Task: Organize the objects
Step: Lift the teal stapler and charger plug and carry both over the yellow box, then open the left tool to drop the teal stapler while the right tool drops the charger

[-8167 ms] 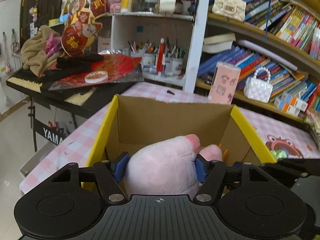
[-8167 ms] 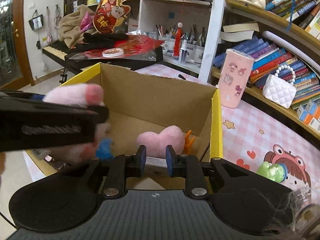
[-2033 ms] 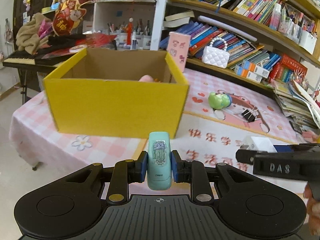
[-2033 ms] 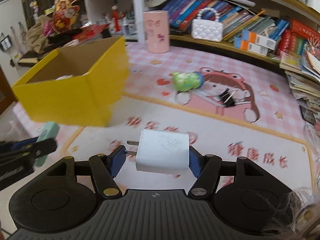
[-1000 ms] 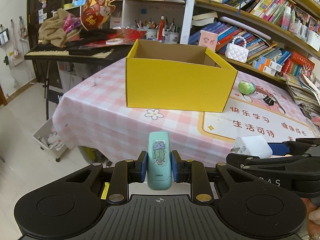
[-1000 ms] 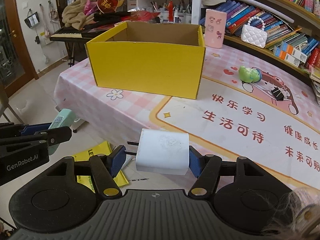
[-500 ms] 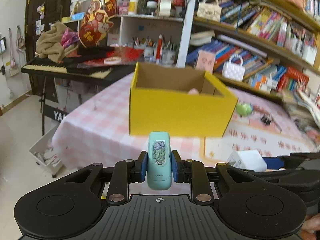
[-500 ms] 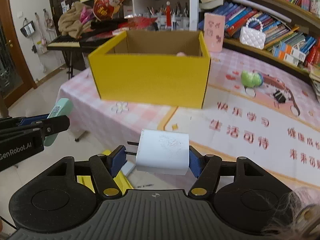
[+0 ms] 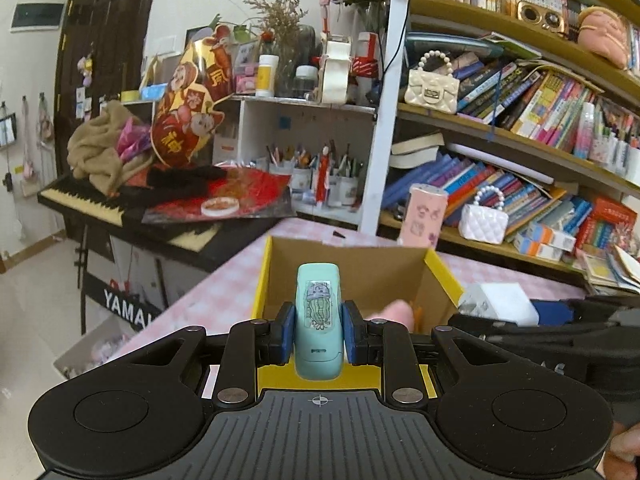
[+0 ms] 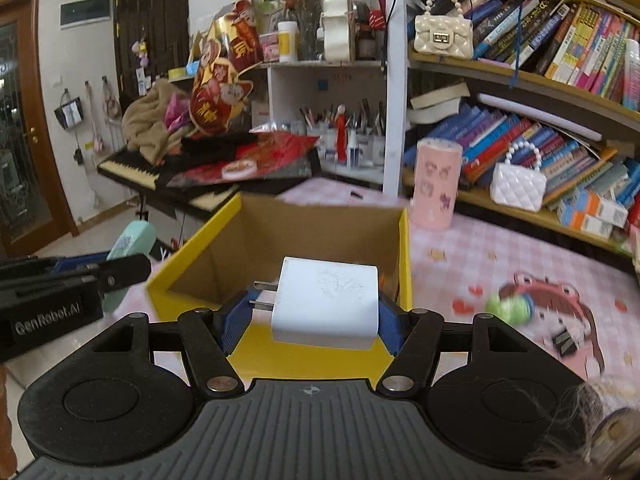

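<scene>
My left gripper [image 9: 319,330] is shut on a small mint-green stapler-like case [image 9: 319,320] with a sticker on top, held above the near rim of the yellow cardboard box [image 9: 262,276]. A pink plush [image 9: 394,313] shows inside the box. My right gripper [image 10: 316,318] is shut on a white plug charger [image 10: 326,302], its prongs pointing left, also over the near edge of the yellow box [image 10: 405,264]. In the right wrist view the left gripper [image 10: 80,276] with the mint case [image 10: 130,242] shows at the left. The charger [image 9: 498,304] shows at the right of the left wrist view.
A pink cup [image 10: 436,182] stands behind the box on the pink checked tablecloth [image 10: 500,264]. A green toy [image 10: 510,308] and a black binder clip [image 10: 564,340] lie on the cartoon mat at right. Bookshelves [image 10: 540,136] run behind; a piano keyboard [image 9: 100,204] piled with clutter stands left.
Both grippers have risen and come forward to the box, which now fills the lower middle of each view with its inside visible. Both holds are unchanged.
</scene>
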`<state>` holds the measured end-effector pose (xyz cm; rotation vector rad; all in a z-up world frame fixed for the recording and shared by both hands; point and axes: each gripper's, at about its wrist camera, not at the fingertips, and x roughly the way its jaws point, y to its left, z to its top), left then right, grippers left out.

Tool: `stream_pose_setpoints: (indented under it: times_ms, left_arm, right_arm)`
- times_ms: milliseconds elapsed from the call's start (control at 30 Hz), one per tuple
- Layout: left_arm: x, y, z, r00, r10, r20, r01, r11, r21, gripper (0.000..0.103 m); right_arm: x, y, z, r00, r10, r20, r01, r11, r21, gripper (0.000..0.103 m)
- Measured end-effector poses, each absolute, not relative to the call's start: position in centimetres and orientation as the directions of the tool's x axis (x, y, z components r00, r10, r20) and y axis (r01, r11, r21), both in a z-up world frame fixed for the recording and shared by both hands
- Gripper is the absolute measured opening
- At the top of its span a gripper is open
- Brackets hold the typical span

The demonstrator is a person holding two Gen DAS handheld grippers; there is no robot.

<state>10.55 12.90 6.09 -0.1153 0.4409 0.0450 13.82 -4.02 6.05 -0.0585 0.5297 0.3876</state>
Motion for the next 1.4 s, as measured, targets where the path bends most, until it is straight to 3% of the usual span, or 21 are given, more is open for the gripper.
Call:
stream_pose_setpoints:
  times_ms: [167, 333, 600, 867, 967, 1133, 1300, 1400]
  left_arm:
    - [15.1, 12.3, 4.9, 0.884, 0.04, -0.466, -0.116, 0.984, -0.136, 0.023]
    - [19.4, 11.1, 2.5, 0.831, 0.092, -0.549, -0.135, 0.99, -0.04, 0.023]
    - [23.1, 10.7, -0.5, 0.738, 0.13, -0.662, -0.196, 0.98, -0.026, 0.023]
    - [24.0, 10.3, -2.0, 0.685, 0.147, -0.714, -0.196, 0.98, 0.013, 0.024]
    - [24.0, 10.6, -1.9, 0.683, 0.151, -0.715, -0.21, 0.978, 0.007, 0.033]
    - [23.2, 10.6, -1.5, 0.708, 0.136, -0.693, -0.2, 0.98, -0.013, 0.039]
    - [22.0, 10.5, -0.8, 0.734, 0.12, -0.668, -0.185, 0.982, -0.027, 0.045]
    - [21.2, 10.4, 0.2, 0.762, 0.106, -0.639, -0.172, 0.984, -0.043, 0.056]
  right_arm:
    - [19.3, -4.5, 6.5, 0.777, 0.363, -0.514, -0.373, 0.924, 0.088, 0.062]
    - [24.6, -3.8, 6.5, 0.736, 0.403, -0.544, -0.4, 0.907, 0.131, 0.062]
    - [32.8, -0.7, 3.7, 0.561, 0.495, -0.663, -0.46, 0.853, 0.248, 0.062]
    - [37.3, 2.6, -0.1, 0.41, 0.451, -0.793, -0.513, 0.833, 0.209, 0.062]
    - [37.8, 3.3, -1.1, 0.382, 0.431, -0.817, -0.531, 0.826, 0.187, 0.062]
    - [38.5, 3.8, -2.1, 0.354, 0.41, -0.841, -0.524, 0.832, 0.185, 0.063]
    - [38.1, 3.8, -0.9, 0.404, 0.421, -0.812, -0.542, 0.825, 0.158, 0.064]
    - [37.2, 3.4, 0.6, 0.437, 0.447, -0.781, -0.549, 0.82, 0.162, 0.064]
